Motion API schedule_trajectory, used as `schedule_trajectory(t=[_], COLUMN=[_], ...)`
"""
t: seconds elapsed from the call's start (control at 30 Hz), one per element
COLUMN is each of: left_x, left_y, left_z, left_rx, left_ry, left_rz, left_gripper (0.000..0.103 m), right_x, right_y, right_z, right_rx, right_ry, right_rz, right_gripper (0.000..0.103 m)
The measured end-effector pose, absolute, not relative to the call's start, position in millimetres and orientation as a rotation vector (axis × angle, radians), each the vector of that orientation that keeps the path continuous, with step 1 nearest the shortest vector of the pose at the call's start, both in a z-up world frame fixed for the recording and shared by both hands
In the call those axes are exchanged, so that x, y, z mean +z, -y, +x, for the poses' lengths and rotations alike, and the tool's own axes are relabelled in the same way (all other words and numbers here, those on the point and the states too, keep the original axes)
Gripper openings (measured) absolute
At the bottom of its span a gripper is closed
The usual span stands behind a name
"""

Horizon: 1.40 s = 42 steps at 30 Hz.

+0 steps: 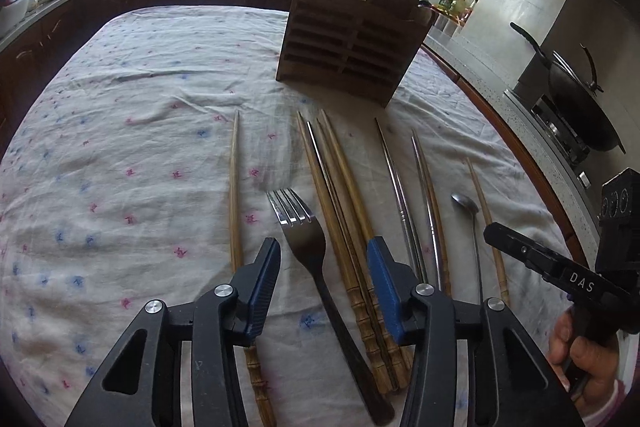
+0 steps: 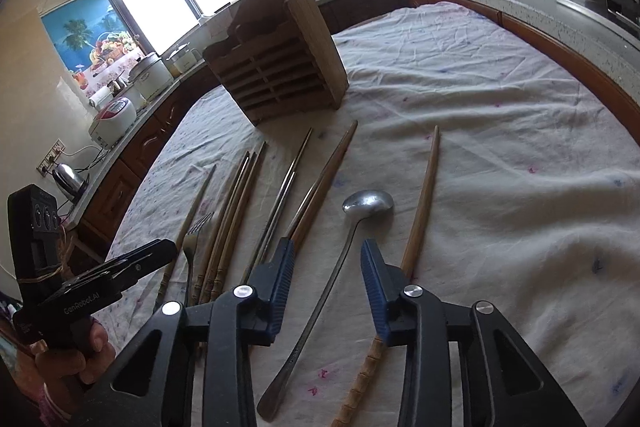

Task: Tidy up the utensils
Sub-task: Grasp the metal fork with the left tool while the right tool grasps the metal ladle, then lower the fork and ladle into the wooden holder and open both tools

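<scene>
On a flowered cloth lie a fork, a long-handled spoon, several wooden chopsticks and metal chopsticks, all roughly parallel. A slotted wooden utensil holder stands upright behind them. My left gripper hovers low over the fork's neck and the neighbouring wooden chopsticks. Its jaws stand apart and the pads touch nothing. My right gripper straddles the spoon's handle with gaps on both sides. A lone wooden chopstick runs under its right finger.
A single wooden chopstick lies apart on the left. Kitchen counters ring the table, with a wok on a stove at the right and rice cookers at the left. A hand holds the other gripper.
</scene>
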<state>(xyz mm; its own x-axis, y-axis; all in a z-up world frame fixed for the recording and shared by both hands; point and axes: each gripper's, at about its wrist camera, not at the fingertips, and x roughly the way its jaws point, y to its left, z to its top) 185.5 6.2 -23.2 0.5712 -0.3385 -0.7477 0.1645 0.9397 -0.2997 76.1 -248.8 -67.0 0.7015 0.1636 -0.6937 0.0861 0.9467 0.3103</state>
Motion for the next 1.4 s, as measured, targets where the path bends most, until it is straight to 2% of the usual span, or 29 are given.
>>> schedule_trajectory(t=[0.1,0.23,0.3,0.37,0.4,0.43,0.6,1.2,1.4], left_x=[-30,-42,-46,-50,-53,-55,-45,46,61], left_y=[-7,-7,-9,-13,-14,-13,-15,-51,-52], left_z=[202,218,223,228,228,229,221,166,177], left_rx=[-0.303,-0.322,-0.324,-0.342,-0.351,-0.355,-0.390,-0.431,-0.418], left_ry=[-0.944,-0.963,-0.956,-0.953,-0.954,-0.959,-0.913,-0.639,-0.600], left_rz=[-0.222,-0.262,-0.276,-0.303,-0.312,-0.312,-0.317,-0.315,-0.299], left_gripper=[0.043,0.034,0.025,0.015,0.007,0.004,0.002,0.001,0.001], right_x=[-74,-83,-84,-85,-85,-87,-78,21,42], right_y=[253,257,258,261,263,265,263,237,236], right_z=[85,96,101,106,107,108,102,79,90], right_rx=[0.048,0.065,0.069,0.074,0.073,0.069,0.084,0.095,0.085], right_ry=[-0.832,-0.867,-0.863,-0.861,-0.862,-0.867,-0.831,-0.557,-0.505], right_rz=[0.359,0.398,0.404,0.424,0.433,0.441,0.433,0.238,0.195], right_gripper=[0.031,0.026,0.025,0.020,0.010,0.006,0.002,0.002,0.002])
